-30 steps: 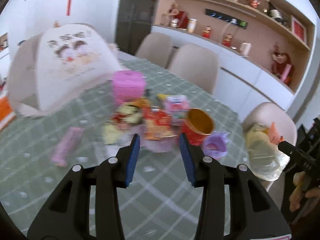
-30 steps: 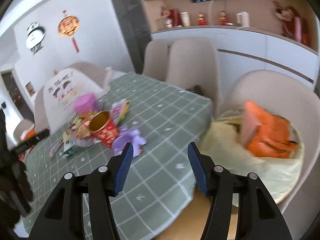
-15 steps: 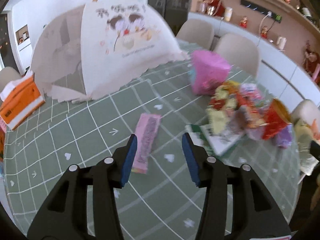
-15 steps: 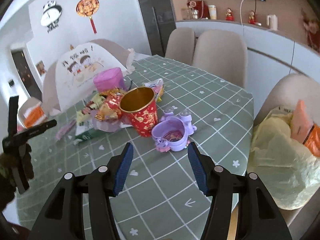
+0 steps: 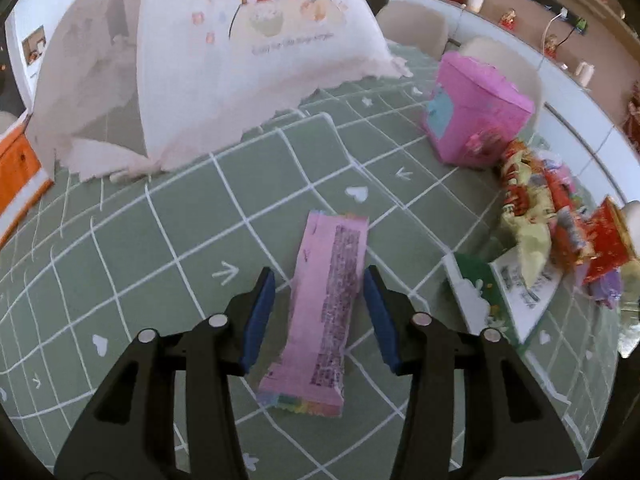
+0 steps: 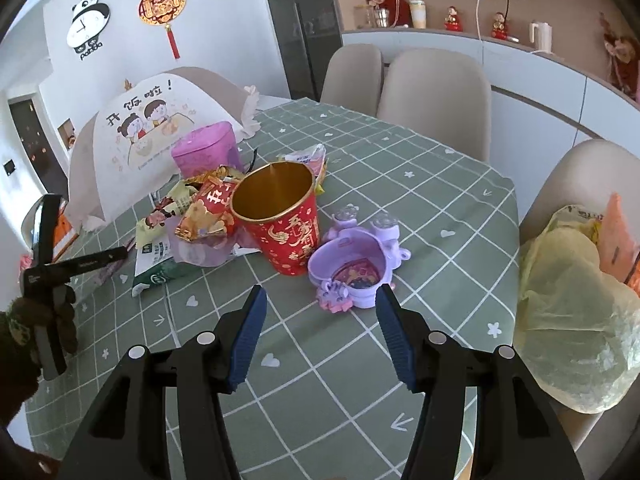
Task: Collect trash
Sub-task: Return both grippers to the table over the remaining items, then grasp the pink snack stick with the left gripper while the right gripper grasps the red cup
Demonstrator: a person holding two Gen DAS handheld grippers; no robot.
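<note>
The pink wrapper point(image 5: 328, 304) is straddled by the left gripper point(image 5: 319, 280), whose jaws have just been closing; contact with the pads seemingly is not made. The right gripper point(image 6: 321, 300) is held spread, with the purple toy cup point(image 6: 356, 270) just ahead.

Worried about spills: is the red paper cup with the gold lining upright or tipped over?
Tilted, not flat: the red paper cup with gold lining stands on its base leaning toward the wrappers, mouth open upward. No contents show inside.

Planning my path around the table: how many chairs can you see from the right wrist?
3. Two beige chairs stand side by side at the table's far edge; a third, at the right edge, holds a yellow bag. Others may be hidden.
</note>
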